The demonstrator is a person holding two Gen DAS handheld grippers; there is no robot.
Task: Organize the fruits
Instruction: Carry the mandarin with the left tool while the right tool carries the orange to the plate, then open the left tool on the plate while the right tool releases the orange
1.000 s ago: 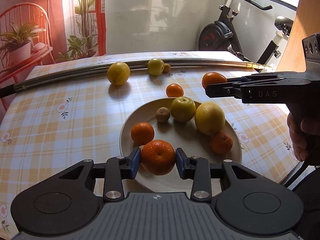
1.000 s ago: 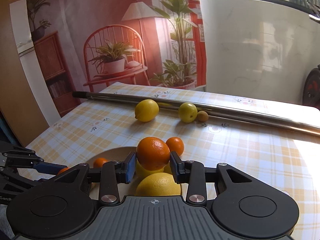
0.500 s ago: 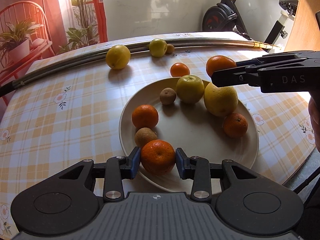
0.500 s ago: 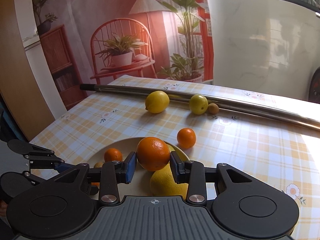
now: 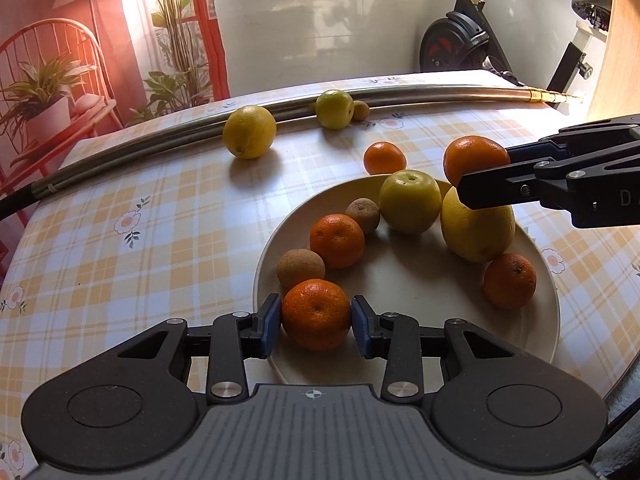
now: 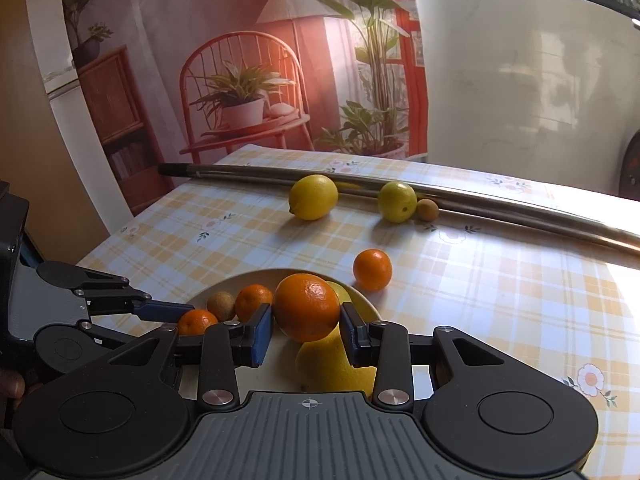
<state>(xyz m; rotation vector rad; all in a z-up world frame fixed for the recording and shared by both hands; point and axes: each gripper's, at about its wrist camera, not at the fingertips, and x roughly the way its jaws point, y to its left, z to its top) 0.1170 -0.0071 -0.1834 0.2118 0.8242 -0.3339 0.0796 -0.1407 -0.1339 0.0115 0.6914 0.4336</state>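
My left gripper (image 5: 316, 320) is shut on a mandarin (image 5: 316, 314) over the near-left rim of the cream plate (image 5: 420, 292). My right gripper (image 6: 306, 326) is shut on a bigger orange (image 6: 306, 306), held above the plate's far-right side over a large yellow fruit (image 5: 478, 232). In the left wrist view the right gripper (image 5: 486, 172) comes in from the right. On the plate lie a yellow-green fruit (image 5: 410, 200), two mandarins (image 5: 337, 240) and two small brown fruits (image 5: 300, 270). The right wrist view shows the left gripper (image 6: 176, 318) at the left.
Loose on the checked tablecloth are a lemon (image 5: 249, 131), a yellow-green fruit (image 5: 334, 109), a small brown fruit (image 5: 361, 111) and a small orange (image 5: 384, 158). A metal pole (image 5: 400, 94) lies across the far side. An exercise bike (image 5: 460, 48) stands behind the table.
My left gripper has drawn back and to the left with its mandarin, from over the plate's front to its near-left rim. The right gripper still holds its orange above the plate.
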